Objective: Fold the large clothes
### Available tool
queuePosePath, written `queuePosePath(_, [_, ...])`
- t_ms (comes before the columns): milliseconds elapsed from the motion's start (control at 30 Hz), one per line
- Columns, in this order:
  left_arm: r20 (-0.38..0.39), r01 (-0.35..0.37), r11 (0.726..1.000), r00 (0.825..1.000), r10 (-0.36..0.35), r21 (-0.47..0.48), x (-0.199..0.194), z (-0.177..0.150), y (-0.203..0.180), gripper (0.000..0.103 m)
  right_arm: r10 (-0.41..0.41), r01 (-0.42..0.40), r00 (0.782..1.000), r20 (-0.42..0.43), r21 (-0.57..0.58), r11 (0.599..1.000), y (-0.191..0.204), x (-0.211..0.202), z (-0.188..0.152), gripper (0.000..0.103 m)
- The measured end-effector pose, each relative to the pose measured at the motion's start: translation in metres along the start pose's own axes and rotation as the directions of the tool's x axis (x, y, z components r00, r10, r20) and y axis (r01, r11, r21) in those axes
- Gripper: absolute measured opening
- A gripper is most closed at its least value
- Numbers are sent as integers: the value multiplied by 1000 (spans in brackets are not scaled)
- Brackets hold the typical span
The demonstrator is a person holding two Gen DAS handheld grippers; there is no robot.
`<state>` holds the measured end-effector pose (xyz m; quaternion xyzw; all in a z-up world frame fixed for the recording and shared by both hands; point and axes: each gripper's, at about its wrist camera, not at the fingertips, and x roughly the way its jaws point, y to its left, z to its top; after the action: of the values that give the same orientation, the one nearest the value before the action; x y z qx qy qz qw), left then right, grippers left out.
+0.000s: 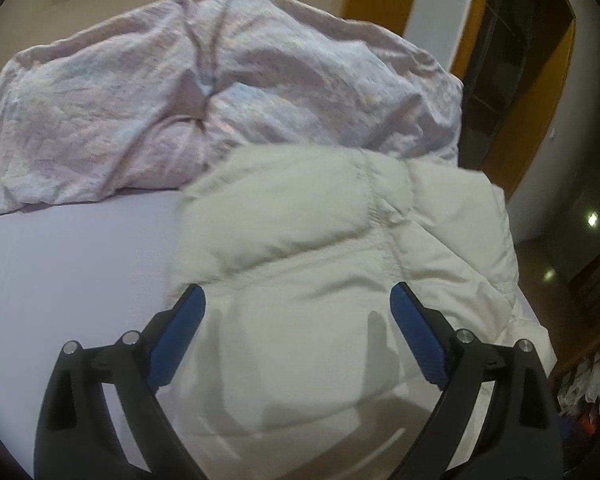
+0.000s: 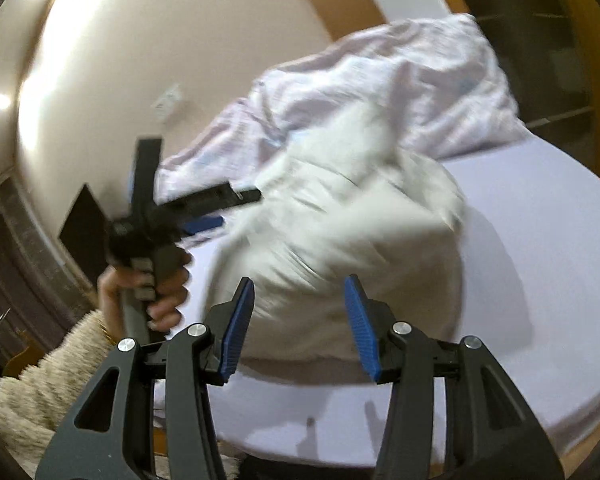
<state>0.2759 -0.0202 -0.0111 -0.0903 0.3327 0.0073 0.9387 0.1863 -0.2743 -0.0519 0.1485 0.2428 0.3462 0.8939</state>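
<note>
Looks mostly done: puffy off-white quilted down jacket [image 1: 332, 264] already bundled into a thick, soft fold mid-frame on the smooth lilac bed sheet [image 1: 72, 280]; probably just tidying or one more fold left.

Left to right in the left wrist view: flat sheet lower left, crinkly pink-and-white patterned duvet [image 1: 188, 96] heaped upper left to centre, glossy orange-brown wooden frame [image 1: 540, 128] far right.

Left gripper [image 1: 297, 298] spread wide, empty, over the jacket. Right gripper [image 2: 299, 285] half open, nothing pinched, jacket blurred beyond.

White puffer jacket [image 1: 320, 240] on lilac bed sheet [image 1: 72, 260], beneath wide-apart jaws.
</note>
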Motion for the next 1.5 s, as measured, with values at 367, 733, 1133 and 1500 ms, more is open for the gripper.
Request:
queuePosePath(367, [-14, -78, 996, 997, 77, -40, 4, 3, 42, 93, -97, 89, 993, -62, -116, 989, 33, 81, 87, 49])
queuePosePath(733, [-16, -101, 995, 995, 101, -4, 28, 14, 40, 94, -278, 262, 955, -105, -143, 954, -1, 127, 100, 48])
queuePosePath(1133, [-34, -58, 998, 998, 57, -7, 54, 13, 22, 97, -363, 345, 924, -122, -148, 927, -49, 150, 81, 47])
queuePosePath(1500, [-21, -85, 996, 996, 85, 18, 65, 4, 13, 98, -321, 309, 937, -135, -102, 946, -70, 160, 68, 48])
